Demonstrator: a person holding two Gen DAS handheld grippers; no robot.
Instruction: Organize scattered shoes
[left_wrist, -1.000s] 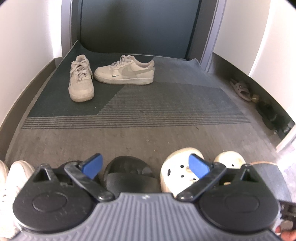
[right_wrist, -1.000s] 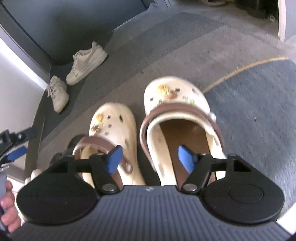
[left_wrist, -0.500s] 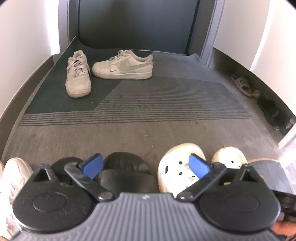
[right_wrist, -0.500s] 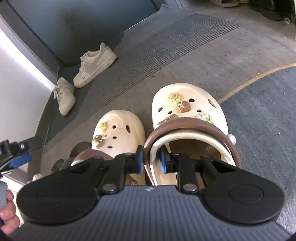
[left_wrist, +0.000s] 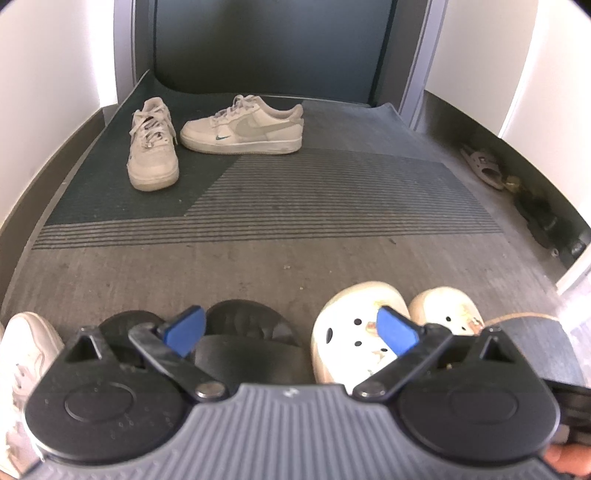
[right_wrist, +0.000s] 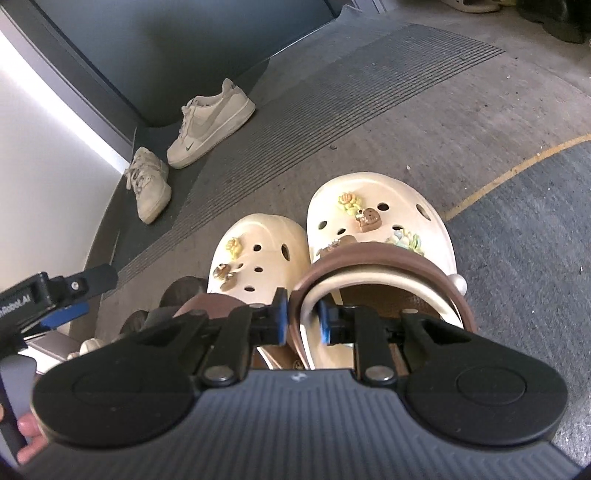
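Shoes lie scattered over the mat: your right wrist view alone shows the right gripper (right_wrist: 302, 320) clamped on the brown strap and side wall of the right-hand cream clog (right_wrist: 380, 229), its mate (right_wrist: 258, 254) just beside it. Your left view shows the two grey sneakers (left_wrist: 242, 127) near the door and black slides (left_wrist: 240, 325) below the left gripper (left_wrist: 291, 328), whose jaws stand apart, angled downward, holding nothing.

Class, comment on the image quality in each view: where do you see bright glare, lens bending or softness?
Left wrist view: white walls blow out, the mat edges bow, the clogs look soft. Right wrist view: a bright wall strip, curved floor lines, sharp clog charms.
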